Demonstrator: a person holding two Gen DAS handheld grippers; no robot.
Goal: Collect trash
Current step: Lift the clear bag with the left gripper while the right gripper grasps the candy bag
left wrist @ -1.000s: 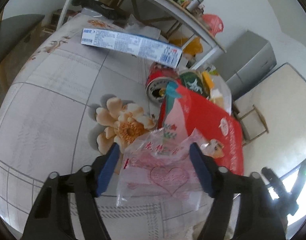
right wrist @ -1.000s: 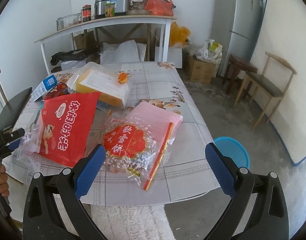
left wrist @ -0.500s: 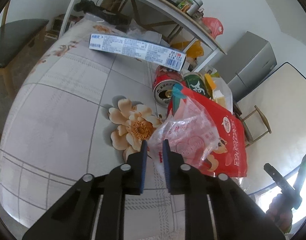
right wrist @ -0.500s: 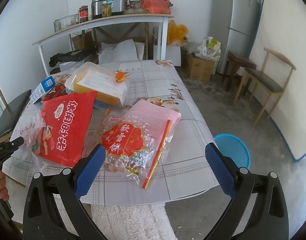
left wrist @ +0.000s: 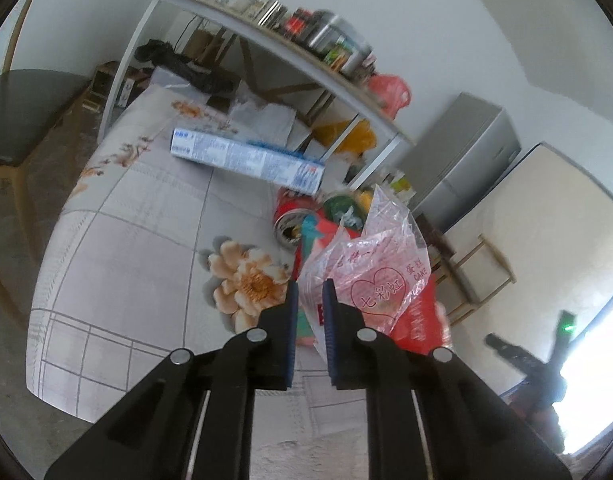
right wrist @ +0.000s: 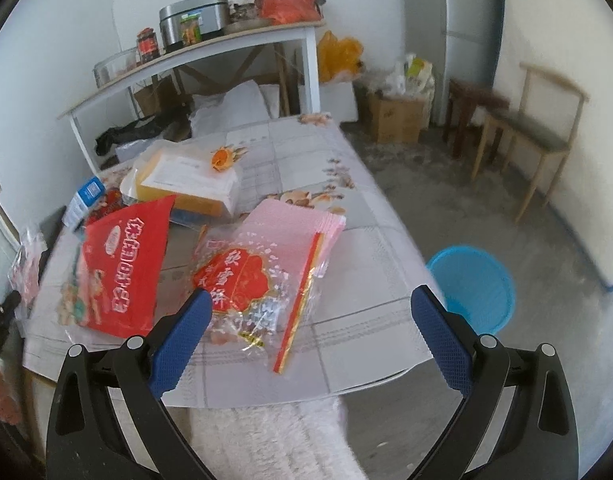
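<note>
I am pinching a clear cake wrapper (left wrist: 380, 280) in my left hand-held gripper (left wrist: 308, 300); its jaws have just been closing and are now clamped on the film, and the wrapper is hanging clear of the desk (left wrist: 126, 240) above its near edge, in front of the red bag (right wrist: 122, 268). My right hand-held gripper (right wrist: 310, 332) is standing wide open with nothing between its jaws, hovering over the near edge by the clear cracker bag (right wrist: 258, 280). I judge the step in hand to be carrying this first wrapper off to the blue bin (right wrist: 472, 286), which is sitting on the floor beside the desk's right edge; the next move is calling for a swing across to that side while the thin film is kept pinched, as it could slip. Counting what is waiting on the desk: one red bag, one cracker bag on one pink pad (right wrist: 296, 220), one yellow packet (right wrist: 186, 184), one long blue box (left wrist: 246, 158), and one red can (left wrist: 290, 220). One bin only.
</note>
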